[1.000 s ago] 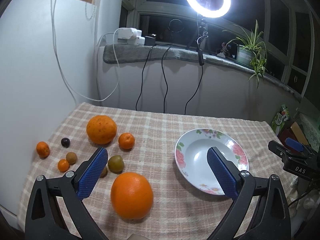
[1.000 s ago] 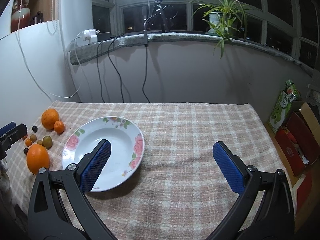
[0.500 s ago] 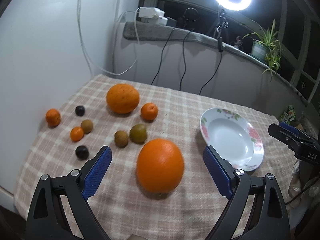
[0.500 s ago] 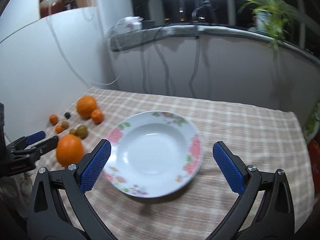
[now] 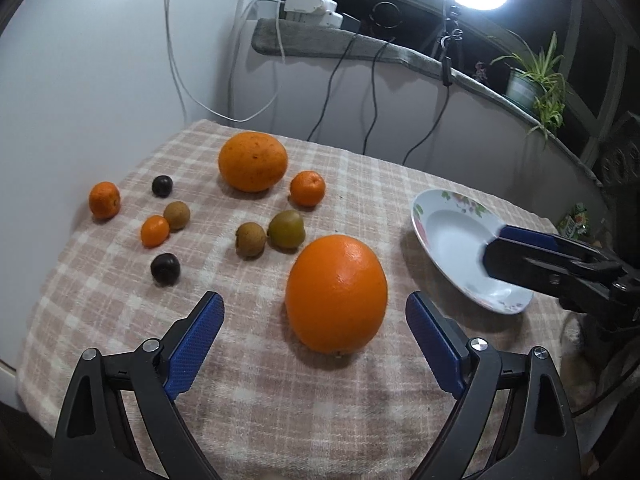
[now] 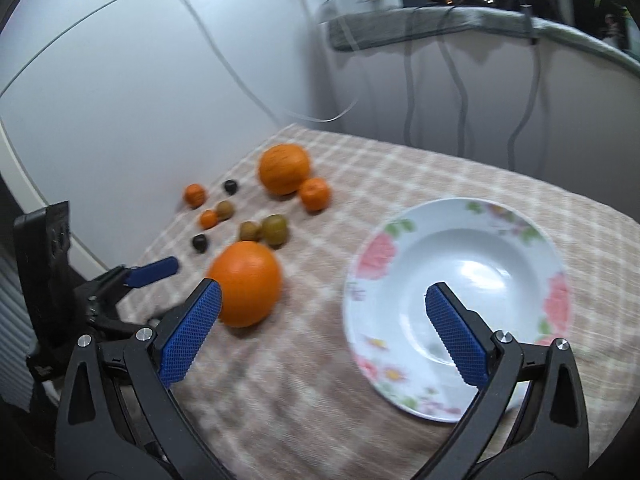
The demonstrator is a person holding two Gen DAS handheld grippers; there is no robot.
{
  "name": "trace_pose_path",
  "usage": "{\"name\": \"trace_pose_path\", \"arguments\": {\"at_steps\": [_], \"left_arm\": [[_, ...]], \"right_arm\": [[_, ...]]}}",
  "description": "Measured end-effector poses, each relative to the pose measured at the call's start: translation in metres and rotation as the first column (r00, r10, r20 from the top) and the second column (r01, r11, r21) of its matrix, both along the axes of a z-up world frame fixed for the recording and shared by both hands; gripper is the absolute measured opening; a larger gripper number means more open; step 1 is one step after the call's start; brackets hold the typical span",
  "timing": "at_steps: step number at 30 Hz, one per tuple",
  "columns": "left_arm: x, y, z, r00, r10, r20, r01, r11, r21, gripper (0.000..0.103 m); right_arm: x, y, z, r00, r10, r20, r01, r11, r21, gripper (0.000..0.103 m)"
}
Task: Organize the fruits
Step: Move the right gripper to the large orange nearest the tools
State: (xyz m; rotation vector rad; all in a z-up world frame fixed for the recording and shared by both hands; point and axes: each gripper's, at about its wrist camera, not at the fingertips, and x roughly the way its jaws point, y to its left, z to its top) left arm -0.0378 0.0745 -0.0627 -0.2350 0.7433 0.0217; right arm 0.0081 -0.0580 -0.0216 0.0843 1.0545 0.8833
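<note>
Orange (image 5: pixel 336 294): lying on the checked table (image 5: pixel 256 396), between your left hand-held gripper's (image 5: pixel 315 322) pads, untouched.
Left hand-held gripper: you are narrowing its jaws, still wide.
Right hand-held gripper (image 6: pixel 323 307): you are holding it spread, hovering over the plate's (image 6: pixel 516 224) near rim.

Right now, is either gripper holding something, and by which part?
Nothing is held. The left gripper is closing around the orange; the right gripper is open.
</note>
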Motion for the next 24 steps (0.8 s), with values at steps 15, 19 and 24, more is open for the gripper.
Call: {"name": "trace_pose_path", "arguments": {"at_steps": [15, 19, 24], "left_arm": [[0.007, 0.005, -0.018, 0.998, -0.051, -0.020, 0.049, 0.995, -0.088, 0.070], [0.009, 0.005, -0.019, 0.997, -0.072, -0.013, 0.070, 0.991, -0.114, 0.065], [0.010, 0.005, -0.021, 0.996, -0.087, -0.021, 0.084, 0.987, -0.134, 0.061]], "right_arm": [[0.009, 0.053, -0.038, 0.952, 0.146, -0.268, -0.120, 0.986, 0.113, 0.079], [0.012, 0.061, -0.045, 0.945, 0.160, -0.286, -0.133, 0.985, 0.110, 0.079], [0.013, 0.069, -0.049, 0.941, 0.181, -0.286, -0.160, 0.982, 0.096, 0.079]]}}
